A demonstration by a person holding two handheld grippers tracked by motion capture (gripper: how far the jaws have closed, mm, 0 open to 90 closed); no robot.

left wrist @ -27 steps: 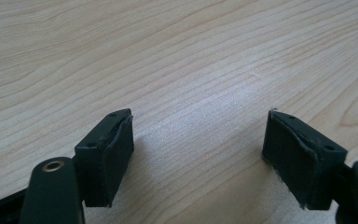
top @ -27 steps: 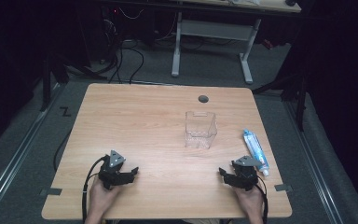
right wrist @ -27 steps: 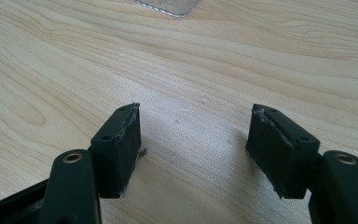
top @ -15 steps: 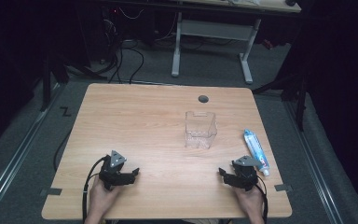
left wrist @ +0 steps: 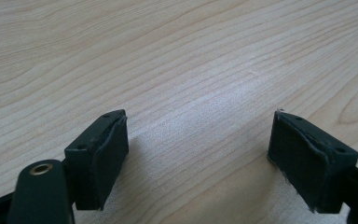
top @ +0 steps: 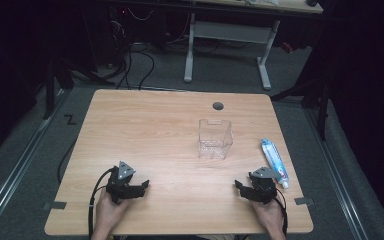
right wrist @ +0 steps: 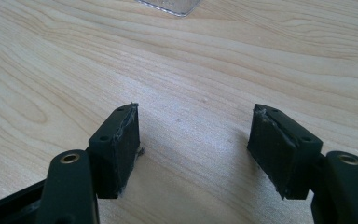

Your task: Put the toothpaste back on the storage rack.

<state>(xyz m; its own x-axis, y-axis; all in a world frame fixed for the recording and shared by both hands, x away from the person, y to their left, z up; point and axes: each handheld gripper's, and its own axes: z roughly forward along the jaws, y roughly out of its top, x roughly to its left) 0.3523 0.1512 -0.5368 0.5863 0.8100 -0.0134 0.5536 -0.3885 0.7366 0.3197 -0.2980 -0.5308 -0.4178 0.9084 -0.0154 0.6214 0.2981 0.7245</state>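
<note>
Wood table [top: 155, 130] under both grippers. Left gripper [top: 139, 187] and right gripper [top: 242, 188] rest near my edge, jaws spread, holding nothing; I read it as a ready pose. Clear box [top: 215, 138] sits ahead of the right gripper; tube [top: 274, 162] just right of the box.

Clear box [top: 215, 138] on table [top: 150, 130], right of centre — tube [top: 274, 162] lies further right by the edge; hole [top: 218, 106] behind box

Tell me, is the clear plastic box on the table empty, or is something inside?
Empty, it seems. The clear box stands upright with its top open, and only the wooden table shows through its walls.
</note>
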